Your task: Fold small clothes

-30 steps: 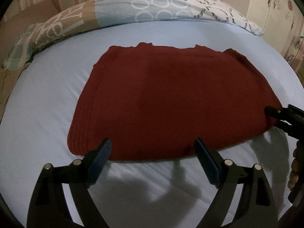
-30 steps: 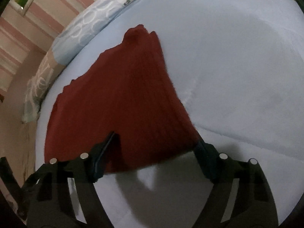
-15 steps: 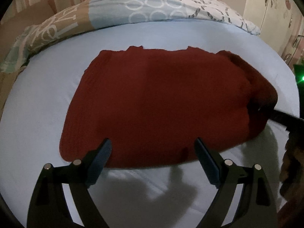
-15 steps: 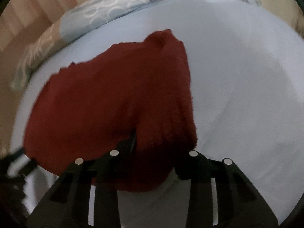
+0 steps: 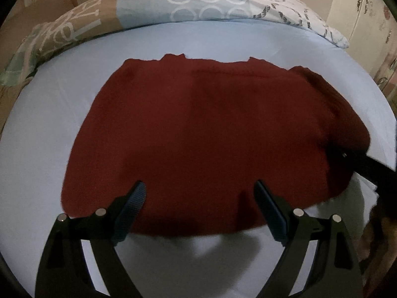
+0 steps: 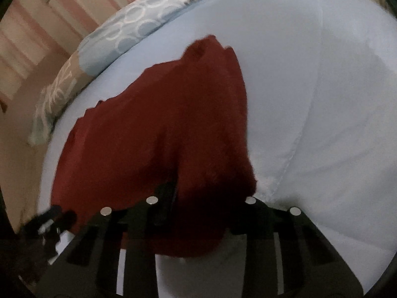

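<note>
A dark red knitted garment (image 5: pixel 203 139) lies spread on the light blue bed sheet (image 5: pixel 49 129). My left gripper (image 5: pixel 199 198) is open and empty, its fingers just over the garment's near edge. My right gripper (image 6: pixel 203 198) is shut on the garment's right side (image 6: pixel 213 173) and holds that edge lifted and bunched over the rest. In the left wrist view the right gripper's dark arm (image 5: pixel 359 161) reaches in from the right edge into the raised fold.
A patterned pillow (image 5: pixel 198 2) lies along the far edge of the bed, also in the right wrist view (image 6: pixel 129 24). A white cupboard (image 5: pixel 367 19) stands at the far right. A striped pink wall (image 6: pixel 37 37) is behind the bed. Bare sheet (image 6: pixel 322 99) lies right of the garment.
My right gripper closed on the garment's right edge and lifted it up and over toward the left. My left gripper moved a little closer over the near edge, still open.
</note>
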